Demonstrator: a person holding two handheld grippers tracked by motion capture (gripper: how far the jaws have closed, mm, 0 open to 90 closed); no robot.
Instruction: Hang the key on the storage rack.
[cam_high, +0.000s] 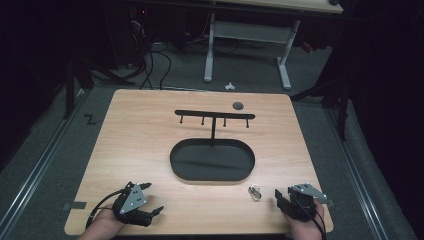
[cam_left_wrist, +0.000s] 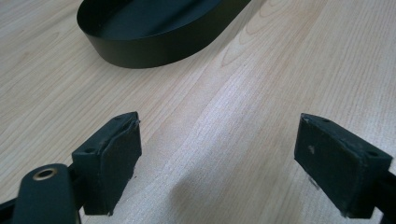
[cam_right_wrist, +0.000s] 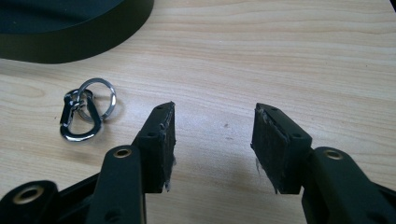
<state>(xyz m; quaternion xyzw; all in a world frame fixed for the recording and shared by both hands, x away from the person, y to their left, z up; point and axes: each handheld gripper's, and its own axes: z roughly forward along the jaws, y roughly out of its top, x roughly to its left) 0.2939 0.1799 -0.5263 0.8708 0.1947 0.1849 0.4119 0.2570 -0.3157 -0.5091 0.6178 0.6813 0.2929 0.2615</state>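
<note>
Left gripper (cam_left_wrist: 217, 163) spread, right gripper (cam_right_wrist: 212, 144) spread — both empty; key ring (cam_right_wrist: 86, 114) beside black tray (cam_high: 212, 161).

Table (cam_high: 150, 150): pale wood-grain top, smooth, with a low satin sheen. Oval tray (cam_left_wrist: 140, 46): black, matt, smooth wall, looks like painted metal. Hook rack (cam_high: 215, 116): thin black bar and post, matt. Key ring and clip (cam_right_wrist: 84, 114): polished silver metal, mirror-bright. Left gripper (cam_left_wrist: 219, 158) and right gripper (cam_right_wrist: 212, 140): matt black plastic bodies with brass-coloured inserts; jaws faced with dull, rough black padding, frayed at the edges.
</note>
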